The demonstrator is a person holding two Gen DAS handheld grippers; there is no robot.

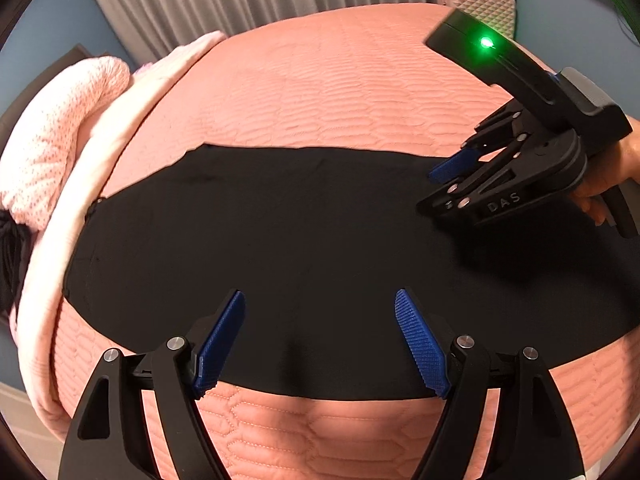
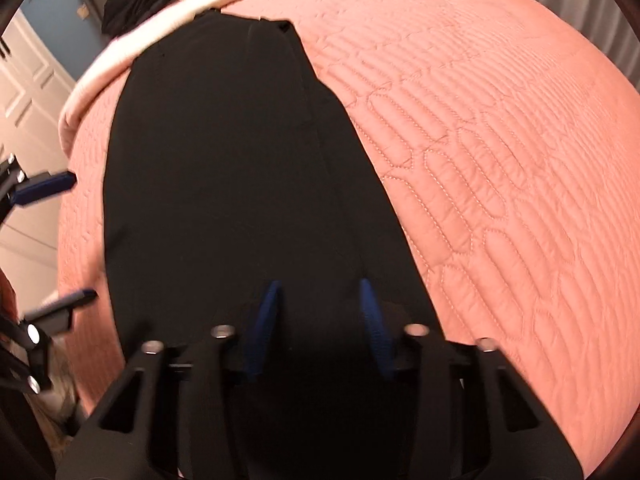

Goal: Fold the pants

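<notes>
A bed [image 1: 328, 80] under a quilted salmon-pink cover fills both views, with grey curtains behind it, a pale pink blanket [image 1: 60, 152] bunched toward the pillow end and a blue wall beyond. The black pants [image 1: 280, 232] lie flat on the cover as one long dark strip, apparently already laid leg over leg.

From the left wrist view the strip runs crosswise, its long axis left to right in front of the left tongs [image 1: 320, 344]. These hover at the near long edge, about mid-length, with the blue pads spread wide and nothing between them. From the right wrist view the same strip runs straight away from the camera, narrowing toward a far end [image 2: 276, 26] that lies beside the blanket.

The right tongs [image 2: 318, 328] sit low over the near end of the pants, looking down their length. Their pads stand moderately apart, well narrower than the left pair, and no cloth is visibly pinched. Whether the tips touch the fabric cannot be told against the black.

The right tongs are therefore nearer an end of the garment, the left nearer its middle. Judging by this, the next fold would carry the right-hand end along the long axis toward the far end, with the left side steadying the middle
</notes>
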